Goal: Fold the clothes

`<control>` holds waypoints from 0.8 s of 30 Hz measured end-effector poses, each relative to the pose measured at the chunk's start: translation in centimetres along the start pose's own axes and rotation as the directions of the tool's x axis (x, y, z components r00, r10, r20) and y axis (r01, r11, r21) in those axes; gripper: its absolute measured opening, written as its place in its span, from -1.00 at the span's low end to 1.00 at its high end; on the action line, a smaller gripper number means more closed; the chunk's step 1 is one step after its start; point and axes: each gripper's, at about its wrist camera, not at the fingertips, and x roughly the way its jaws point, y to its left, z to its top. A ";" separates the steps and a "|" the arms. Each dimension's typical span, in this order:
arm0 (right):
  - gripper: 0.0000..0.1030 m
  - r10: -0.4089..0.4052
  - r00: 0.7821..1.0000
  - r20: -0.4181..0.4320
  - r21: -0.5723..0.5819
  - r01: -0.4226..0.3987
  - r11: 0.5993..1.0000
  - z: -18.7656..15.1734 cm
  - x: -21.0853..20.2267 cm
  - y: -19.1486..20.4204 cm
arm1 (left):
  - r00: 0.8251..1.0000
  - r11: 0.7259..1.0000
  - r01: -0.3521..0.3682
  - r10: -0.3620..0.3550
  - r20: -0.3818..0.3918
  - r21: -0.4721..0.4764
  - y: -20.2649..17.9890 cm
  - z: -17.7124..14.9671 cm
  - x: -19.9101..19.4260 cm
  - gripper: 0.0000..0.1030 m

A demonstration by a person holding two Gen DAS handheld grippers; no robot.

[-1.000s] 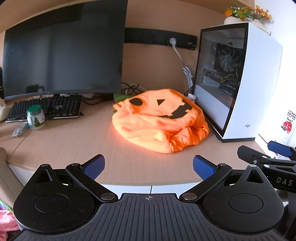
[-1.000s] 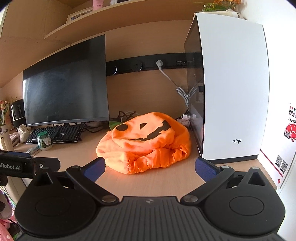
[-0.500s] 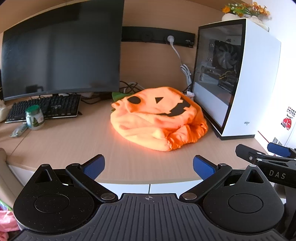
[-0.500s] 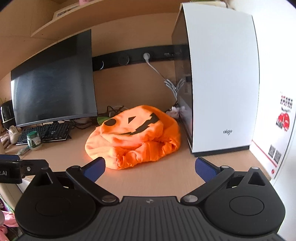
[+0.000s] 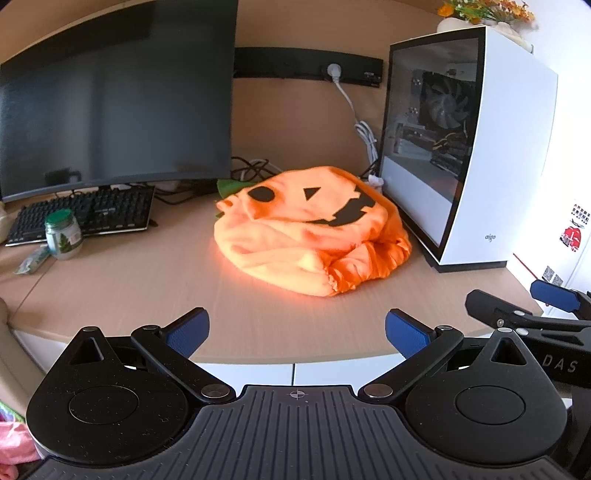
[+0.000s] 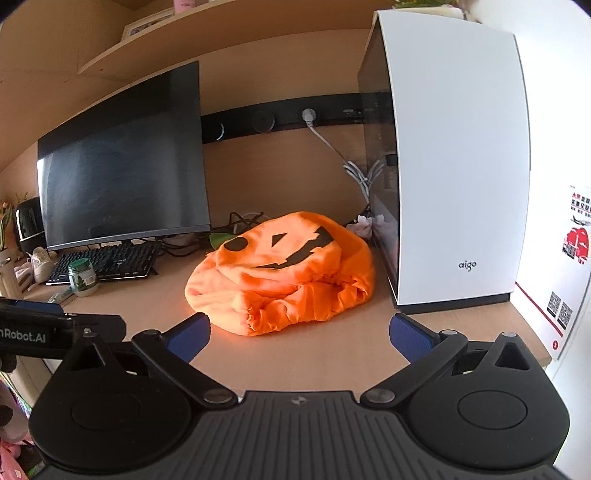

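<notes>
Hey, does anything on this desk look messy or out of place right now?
Yes: the orange pumpkin-face garment lies crumpled in a heap on the desk, close beside the white computer case, not folded. Nothing looks spilled or damaged.

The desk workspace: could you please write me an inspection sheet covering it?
Surface: light wooden desk, bare at the near edge.
Job's things: orange pumpkin-face garment, crumpled in a heap beside the white PC case, not yet folded.
Clutter: green-lidded jar in front of the keyboard; dark monitor behind.
Grippers: left hand-held gripper open and empty; right hand-held gripper open and empty, both short of the garment.
Cables: white cable from the wall socket down behind the garment; black cables by the monitor.
Surroundings: flowers atop the case.
</notes>
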 end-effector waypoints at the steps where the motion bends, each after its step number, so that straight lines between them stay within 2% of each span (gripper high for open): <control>1: 1.00 -0.004 1.000 0.001 0.004 0.004 1.000 0.0 0.0 -0.1 | 1.000 1.000 -0.002 0.002 0.000 0.000 0.0 0.0 0.0 1.00; 24: 1.00 -0.001 1.000 -0.014 -0.021 0.001 1.000 0.2 1.1 0.3 | 1.000 1.000 -0.019 0.019 -0.023 -0.005 0.6 0.0 0.9 1.00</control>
